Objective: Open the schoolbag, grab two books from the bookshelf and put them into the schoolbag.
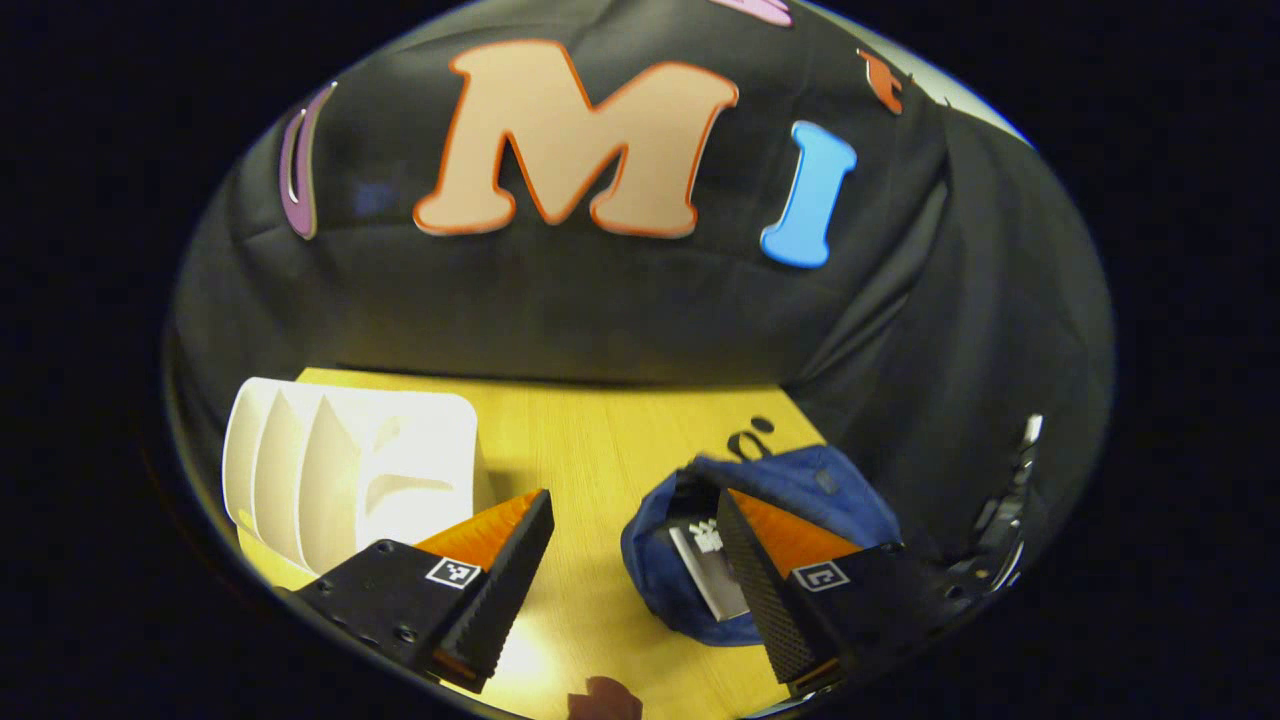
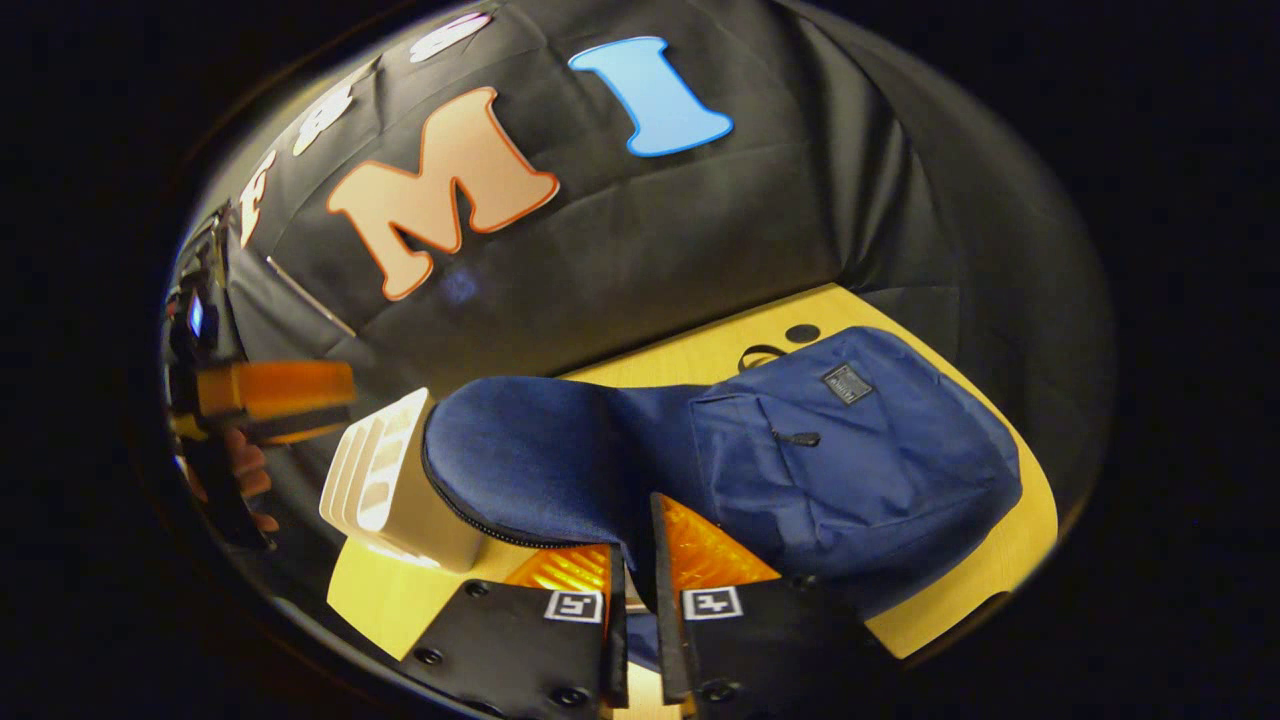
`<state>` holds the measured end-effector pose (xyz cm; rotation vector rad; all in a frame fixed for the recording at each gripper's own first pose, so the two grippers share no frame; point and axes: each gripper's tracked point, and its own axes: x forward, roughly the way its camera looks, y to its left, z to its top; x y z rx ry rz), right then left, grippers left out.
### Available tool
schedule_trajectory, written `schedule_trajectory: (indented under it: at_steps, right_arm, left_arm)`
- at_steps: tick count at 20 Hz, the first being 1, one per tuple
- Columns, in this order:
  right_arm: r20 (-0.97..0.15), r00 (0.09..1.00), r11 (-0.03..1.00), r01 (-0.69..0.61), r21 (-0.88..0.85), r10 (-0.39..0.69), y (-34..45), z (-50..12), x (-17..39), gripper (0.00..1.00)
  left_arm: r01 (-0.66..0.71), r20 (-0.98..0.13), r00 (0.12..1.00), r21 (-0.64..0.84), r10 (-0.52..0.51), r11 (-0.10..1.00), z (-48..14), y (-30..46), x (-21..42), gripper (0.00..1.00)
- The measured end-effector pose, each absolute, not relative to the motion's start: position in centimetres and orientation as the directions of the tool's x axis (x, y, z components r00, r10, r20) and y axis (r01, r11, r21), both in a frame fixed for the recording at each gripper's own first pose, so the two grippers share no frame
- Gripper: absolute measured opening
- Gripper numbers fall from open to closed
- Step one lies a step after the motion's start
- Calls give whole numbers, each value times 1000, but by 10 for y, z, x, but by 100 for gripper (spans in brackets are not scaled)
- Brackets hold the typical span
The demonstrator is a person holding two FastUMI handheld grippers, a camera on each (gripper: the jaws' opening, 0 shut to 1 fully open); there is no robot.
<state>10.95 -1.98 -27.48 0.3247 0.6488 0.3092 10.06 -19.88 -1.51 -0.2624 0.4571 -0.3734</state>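
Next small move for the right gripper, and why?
Probably open the right gripper and drop the flap: the shelf slots look empty, something book-like lies in the bag, and the left gripper is open, holding nothing.

Black screw-studded claw (image 1: 628, 590) mounts, square markers

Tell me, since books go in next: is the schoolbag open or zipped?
Open. In the right gripper view the right gripper is shut on the schoolbag flap, lifted with its zipper edge showing.
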Motion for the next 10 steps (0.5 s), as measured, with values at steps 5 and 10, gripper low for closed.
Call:
schedule_trajectory:
  at_steps: [5, 10]
  right_arm:
    - [-616, 707, 934, -204, 294, 349, -2, -309, 85, 39]
    - [-618, 724, 950, -280, 141, 305, -1, -292, 63, 82]
  left_arm:
    - [249, -277, 900, -306, -336, 919, 28, -170, 73, 96]
    - [177, -263, 932, -271, -249, 946, 16, -113, 62, 96]
